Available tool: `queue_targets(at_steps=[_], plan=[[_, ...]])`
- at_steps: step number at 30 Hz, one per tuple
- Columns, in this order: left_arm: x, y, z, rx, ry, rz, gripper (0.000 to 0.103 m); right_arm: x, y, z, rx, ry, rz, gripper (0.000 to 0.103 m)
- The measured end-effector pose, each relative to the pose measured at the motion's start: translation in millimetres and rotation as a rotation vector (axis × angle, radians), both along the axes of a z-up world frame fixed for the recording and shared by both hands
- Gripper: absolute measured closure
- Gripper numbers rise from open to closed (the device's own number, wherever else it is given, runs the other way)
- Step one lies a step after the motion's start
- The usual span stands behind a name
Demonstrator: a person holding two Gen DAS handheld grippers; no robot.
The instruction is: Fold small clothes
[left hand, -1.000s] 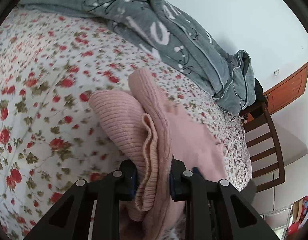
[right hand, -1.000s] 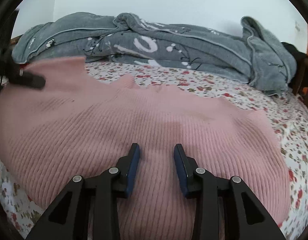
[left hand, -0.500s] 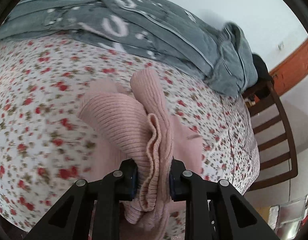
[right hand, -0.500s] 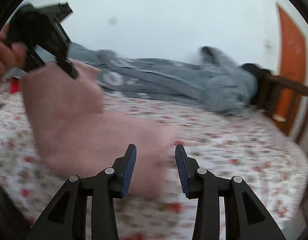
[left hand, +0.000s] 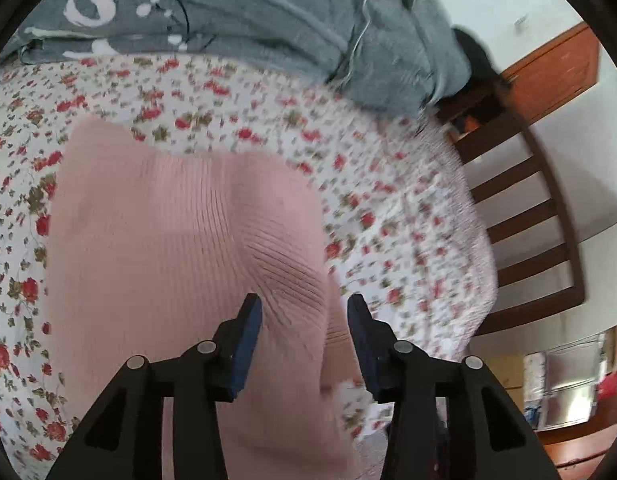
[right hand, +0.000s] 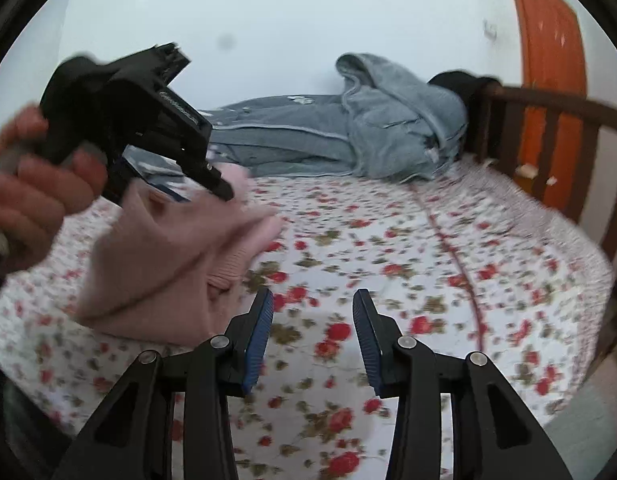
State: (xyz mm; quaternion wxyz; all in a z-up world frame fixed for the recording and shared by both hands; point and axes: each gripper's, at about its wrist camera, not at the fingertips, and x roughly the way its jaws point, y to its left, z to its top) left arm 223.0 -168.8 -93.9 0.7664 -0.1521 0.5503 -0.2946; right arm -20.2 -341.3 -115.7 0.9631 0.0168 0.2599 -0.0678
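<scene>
now that the left gripper [left hand: 304, 320] has let its jaws spread, the bunched fold it was pinching half a second ago is free: the pink knit top [left hand: 180, 264] lies below the jaws on the floral bedspread [left hand: 388, 208], its ribbed edge between them but pressed by neither pad. the jaws have just been opening, and they now stand about half apart. by my reading, one fold has been laid down and released. in the right wrist view a hand [right hand: 32, 200] holds the left gripper just above the top, which looks doubled over. to the right, the right gripper [right hand: 312, 320] hangs over bare bedspread, jaws partly apart with nothing between them. motion blur smears the top's edges, its near part is cut off behind the left gripper, and sleeves or neckline cannot be made out. the grey blanket [right hand: 388, 120] lies heaped at the far side.
</scene>
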Motion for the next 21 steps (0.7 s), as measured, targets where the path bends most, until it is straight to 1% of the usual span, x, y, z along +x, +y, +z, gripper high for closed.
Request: queue_targets(at_steps=[1,2,3,5,7,9,10,11,13,14,15,16,17,18,20,21], plan=[[-1.4,10.3,7.8,-0.018,-0.024,0.013,0.048,2.6,-3.2,3.0,0.054,-0.002,0.026,0.06],[-1.9,17.9,13.7,-0.019,-0.047,0.031,0.044,4.5,-4.5,5.4,0.087,-0.004,0.043,0.059],[-3.2,29.7,21.0,-0.001,-0.081,0.062,0.044,8.4,-6.8,9.2,0.145,-0.006,0.074,0.058],[-6.3,48.7,28.4,0.043,-0.125,0.099,0.044,16.0,-6.1,18.2,0.223,-0.017,0.113,0.057],[-9.9,67.7,27.5,0.093,-0.151,0.123,0.043,25.6,-3.9,28.7,0.316,-0.044,0.172,0.053],[-11.4,84.4,18.0,0.139,-0.152,0.147,0.043,36.0,0.6,37.0,0.384,-0.065,0.21,0.051],[-10.7,91.7,12.8,0.153,-0.144,0.16,0.043,41.1,3.6,40.1,0.41,-0.076,0.225,0.048],[-11.3,100.1,7.1,0.159,-0.133,0.174,0.043,47.2,8.0,42.5,0.428,-0.083,0.239,0.048],[-12.2,118.3,-7.1,0.141,-0.096,0.196,0.043,64.7,22.5,42.4,0.407,-0.063,0.223,0.048],[-11.7,124.5,-12.8,0.131,-0.084,0.202,0.043,74.0,29.9,38.9,0.383,-0.044,0.203,0.052],[-13.7,132.3,-17.8,0.125,-0.075,0.208,0.043,84.6,37.3,31.6,0.346,-0.027,0.175,0.075],[-15.6,137.2,-21.4,0.121,-0.071,0.211,0.043,91.3,42.0,24.3,0.302,-0.008,0.141,0.101],[-17.7,141.4,-24.4,0.117,-0.071,0.211,0.043,99.4,49.1,11.3,0.212,0.044,0.083,0.103],[-20.7,147.2,-27.4,0.111,-0.076,0.204,0.043,100.8,48.6,3.2,0.175,0.064,0.047,0.103],[-24.5,148.4,-30.8,0.111,-0.092,0.192,0.043,95.0,40.1,-18.0,0.175,0.089,-0.008,0.103],[-25.7,145.0,-32.1,0.107,-0.101,0.179,0.043,93.2,35.5,-32.6,0.195,0.129,-0.021,0.103]])
